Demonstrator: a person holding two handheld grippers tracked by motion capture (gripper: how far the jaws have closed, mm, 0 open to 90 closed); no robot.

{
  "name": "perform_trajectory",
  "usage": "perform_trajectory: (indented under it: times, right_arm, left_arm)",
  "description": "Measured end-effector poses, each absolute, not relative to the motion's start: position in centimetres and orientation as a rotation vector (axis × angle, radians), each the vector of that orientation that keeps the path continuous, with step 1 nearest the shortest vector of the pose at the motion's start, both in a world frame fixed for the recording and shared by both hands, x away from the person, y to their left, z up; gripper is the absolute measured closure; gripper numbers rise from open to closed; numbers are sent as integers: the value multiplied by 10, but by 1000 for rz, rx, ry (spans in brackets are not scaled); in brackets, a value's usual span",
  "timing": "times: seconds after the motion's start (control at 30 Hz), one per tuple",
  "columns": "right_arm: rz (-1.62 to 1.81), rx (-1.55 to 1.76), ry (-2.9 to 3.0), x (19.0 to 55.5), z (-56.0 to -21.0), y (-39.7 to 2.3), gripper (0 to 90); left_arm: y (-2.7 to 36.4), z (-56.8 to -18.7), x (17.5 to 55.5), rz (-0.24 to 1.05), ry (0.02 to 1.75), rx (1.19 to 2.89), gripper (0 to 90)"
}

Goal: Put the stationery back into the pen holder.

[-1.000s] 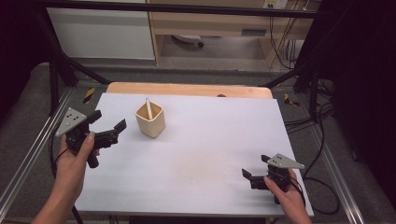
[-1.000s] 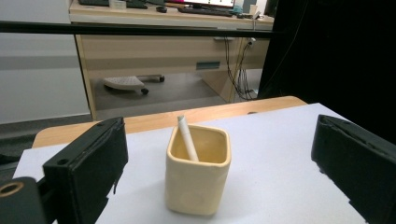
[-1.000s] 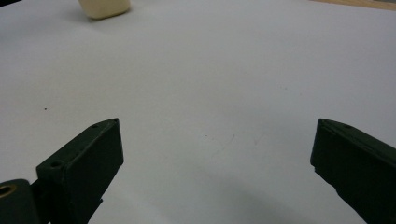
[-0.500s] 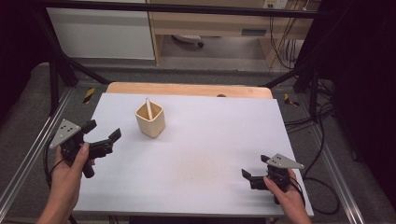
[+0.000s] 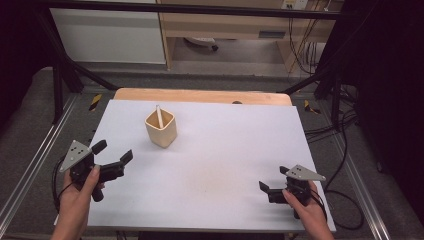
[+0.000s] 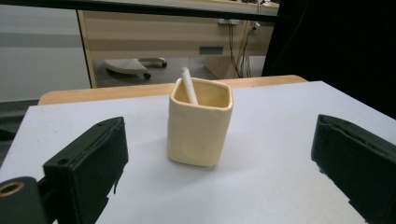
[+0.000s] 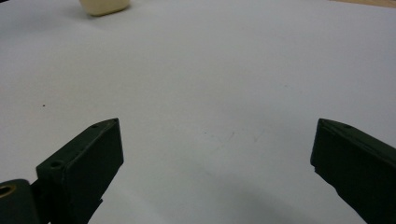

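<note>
Your left gripper (image 5: 113, 155) is at the left edge of the white table (image 5: 225, 165), near your side. Its two black jaws are spread wide apart and there is nothing between them. It points toward the little cream cup (image 5: 161, 128), which stands upright on the far left part of the table, well apart from the jaws. In the left gripper view the cup (image 6: 200, 122) sits right in the middle, between the two jaws but farther off, not touching them. The cup has a square top with round corners. A thin white stick (image 5: 159, 115) stands inside the cup and leans against its rim, and its tip pokes up above the top. You can see the stick (image 6: 189, 86) in the left gripper view too, tilted to the left. Your right gripper (image 5: 273, 181) is low at the near right corner of the table, in your right hand (image 5: 306, 210). Its jaws are also wide apart and grip nothing. In the right gripper view there is bare white table between the jaws, and the bottom of the cup (image 7: 104, 6) peeks in at the top left edge, a long way off. A strip of light wood (image 5: 200, 95) runs along the far edge of the table.
</note>
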State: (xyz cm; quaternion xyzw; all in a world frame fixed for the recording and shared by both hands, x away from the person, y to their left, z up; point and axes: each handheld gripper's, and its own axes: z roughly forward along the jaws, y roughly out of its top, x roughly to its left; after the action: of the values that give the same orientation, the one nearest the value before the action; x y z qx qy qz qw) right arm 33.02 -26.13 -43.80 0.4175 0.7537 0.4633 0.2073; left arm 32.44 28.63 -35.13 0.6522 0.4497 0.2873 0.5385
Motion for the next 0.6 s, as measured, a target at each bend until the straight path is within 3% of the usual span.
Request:
perform_trajectory:
  times: [0.6]
  right_arm:
    - [1279,1162,2101,332,-439,-262,32]
  left_arm:
    - [278,-384,306,629,1097,1542,48]
